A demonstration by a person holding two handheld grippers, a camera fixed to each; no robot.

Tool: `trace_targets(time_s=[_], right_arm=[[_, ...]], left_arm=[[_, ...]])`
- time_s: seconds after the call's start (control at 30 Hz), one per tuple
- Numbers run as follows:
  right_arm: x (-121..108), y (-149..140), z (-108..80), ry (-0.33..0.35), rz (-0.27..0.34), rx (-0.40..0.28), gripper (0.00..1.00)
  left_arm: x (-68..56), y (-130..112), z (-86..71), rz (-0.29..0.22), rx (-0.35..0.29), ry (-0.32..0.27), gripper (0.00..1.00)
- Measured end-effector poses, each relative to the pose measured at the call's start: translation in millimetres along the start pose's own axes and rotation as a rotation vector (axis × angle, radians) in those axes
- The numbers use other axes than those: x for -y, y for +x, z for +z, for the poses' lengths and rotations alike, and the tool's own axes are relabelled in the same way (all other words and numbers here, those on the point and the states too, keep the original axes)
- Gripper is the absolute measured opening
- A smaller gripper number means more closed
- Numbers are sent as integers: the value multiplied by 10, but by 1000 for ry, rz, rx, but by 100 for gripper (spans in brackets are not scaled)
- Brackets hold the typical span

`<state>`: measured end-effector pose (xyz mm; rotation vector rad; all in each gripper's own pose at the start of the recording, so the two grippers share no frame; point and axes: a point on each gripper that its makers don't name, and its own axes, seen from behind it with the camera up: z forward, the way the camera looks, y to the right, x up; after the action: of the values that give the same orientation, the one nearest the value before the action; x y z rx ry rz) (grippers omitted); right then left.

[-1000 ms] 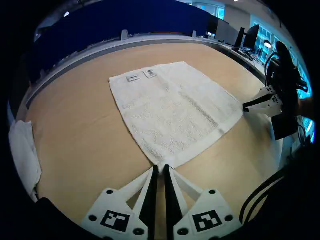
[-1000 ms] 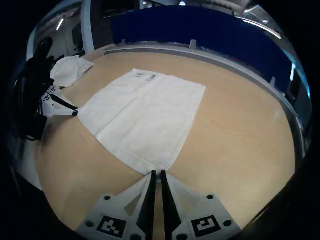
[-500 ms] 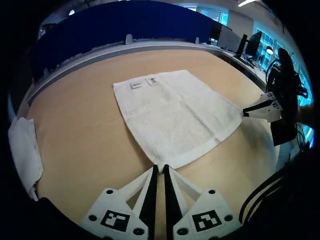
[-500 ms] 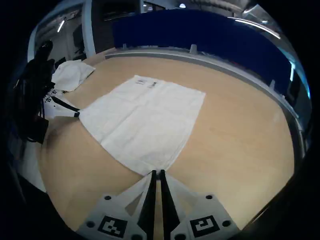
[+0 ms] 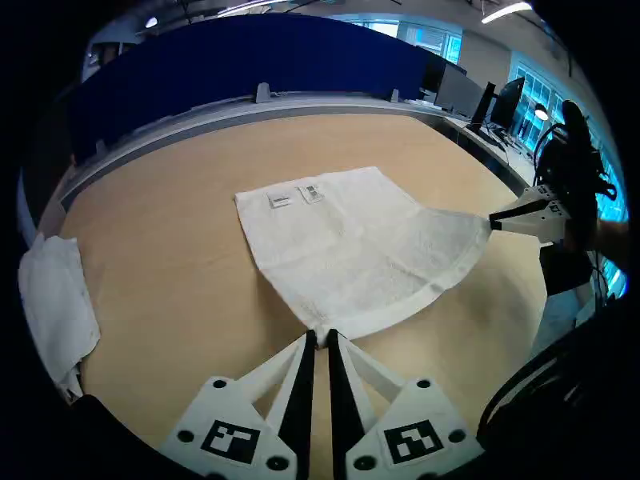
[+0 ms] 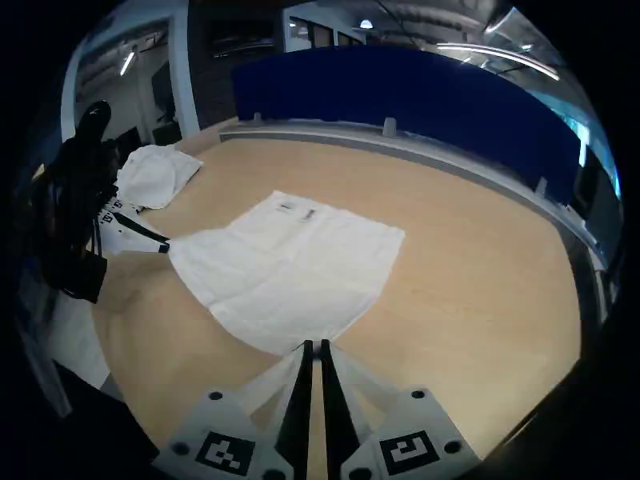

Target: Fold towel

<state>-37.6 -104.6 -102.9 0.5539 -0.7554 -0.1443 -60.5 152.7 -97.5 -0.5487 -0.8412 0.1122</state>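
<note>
Light was even and fairly bright, from ceiling strips (image 5: 504, 11) and blue-tinted windows (image 5: 526, 86) in the left gripper view. The towel (image 5: 352, 240) showed its texture without glare; the tabletop (image 5: 160, 240) carried only soft shadows. Fisheye bending curved the rims, which seemed dimmer and blurred.

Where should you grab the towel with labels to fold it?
By the two corners opposite the labels, from that edge. The towel is thin and spread out, so only corners offer the fingers something to pinch; the left gripper and right gripper each hold one.
</note>
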Motion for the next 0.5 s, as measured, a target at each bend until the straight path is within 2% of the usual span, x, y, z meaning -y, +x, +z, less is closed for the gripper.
trace_targets(time_s=[0.37,0.5], right_arm=[[142,10,-414,18,-13,14,7],[171,9,-498,18,-4,17,7]], left_arm=[[-206,-51,-426,-47,7,-30,12],[-260,-75,-509,-53,9,-38,12]])
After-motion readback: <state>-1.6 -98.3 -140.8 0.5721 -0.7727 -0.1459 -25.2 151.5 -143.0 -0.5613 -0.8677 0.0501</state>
